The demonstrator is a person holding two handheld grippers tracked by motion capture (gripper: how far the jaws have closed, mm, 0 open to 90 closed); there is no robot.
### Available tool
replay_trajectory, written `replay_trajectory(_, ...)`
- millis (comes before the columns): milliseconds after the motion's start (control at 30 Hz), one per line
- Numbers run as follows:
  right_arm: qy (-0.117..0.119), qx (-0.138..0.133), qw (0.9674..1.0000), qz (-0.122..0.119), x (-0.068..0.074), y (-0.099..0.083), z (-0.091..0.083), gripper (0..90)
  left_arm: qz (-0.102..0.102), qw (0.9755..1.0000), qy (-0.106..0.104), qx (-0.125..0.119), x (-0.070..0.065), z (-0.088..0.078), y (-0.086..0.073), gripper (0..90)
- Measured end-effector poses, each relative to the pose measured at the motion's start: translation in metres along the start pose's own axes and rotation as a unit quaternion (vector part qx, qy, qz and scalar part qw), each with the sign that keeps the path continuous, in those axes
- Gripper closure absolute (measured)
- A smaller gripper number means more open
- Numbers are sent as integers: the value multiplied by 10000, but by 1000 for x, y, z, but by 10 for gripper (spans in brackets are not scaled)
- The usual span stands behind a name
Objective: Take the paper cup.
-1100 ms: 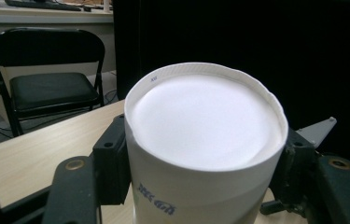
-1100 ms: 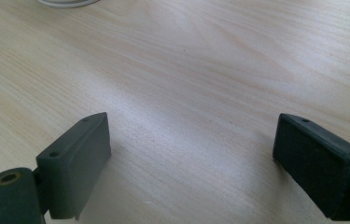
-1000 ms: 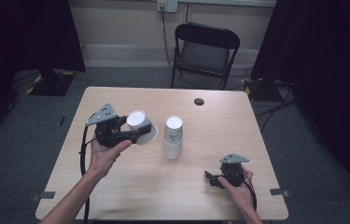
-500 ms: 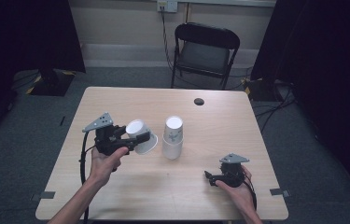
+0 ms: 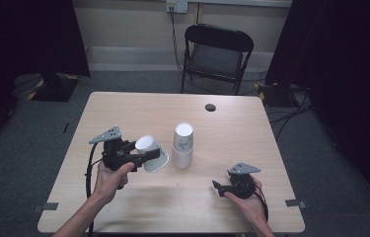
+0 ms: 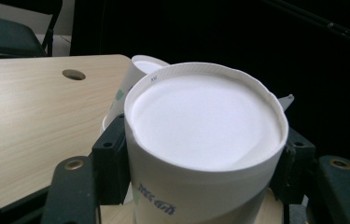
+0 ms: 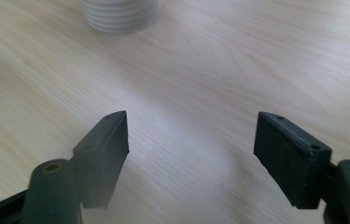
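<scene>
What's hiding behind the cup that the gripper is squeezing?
Behind the held cup in the left hand-held gripper stands a stack of upside-down paper cups. Most of the stack is covered.

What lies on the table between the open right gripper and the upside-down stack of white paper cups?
Nothing: in the high view, bare light wooden table separates the right gripper from the stack of white paper cups.

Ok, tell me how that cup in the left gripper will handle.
The cup looks like thin paper, so probably very light and easy to crush; its rim already looks slightly out of round between the left gripper's jaws. Laid on its side on the table, its tapered wall would likely roll in a curve.
</scene>
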State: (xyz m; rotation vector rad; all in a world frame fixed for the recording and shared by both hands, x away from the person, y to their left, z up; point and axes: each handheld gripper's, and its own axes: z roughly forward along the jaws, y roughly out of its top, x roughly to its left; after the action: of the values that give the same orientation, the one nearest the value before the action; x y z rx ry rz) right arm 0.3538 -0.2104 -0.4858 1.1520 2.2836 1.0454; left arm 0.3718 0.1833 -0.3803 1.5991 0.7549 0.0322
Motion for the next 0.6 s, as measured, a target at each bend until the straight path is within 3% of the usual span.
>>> replay_trajectory(133, 370, -278, 9989, -109, 13, 12, -9, 317, -248, 9997, 35, -48, 7, -5, -5, 359)
replay_trajectory(233, 486, -379, 9980, -170, 19, 17, -12, 370, -360, 9993, 63, -82, 11, -9, -7, 359)
replay_trajectory(433, 936, -650, 9926, -421, 43, 39, -15, 472, -575, 9983, 91, -52, 15, -11, -13, 363)
replay_trajectory(600, 1247, -766, 9869, -671, 70, 56, -13, 541, -595, 9982, 28, -58, 12, -8, -12, 364)
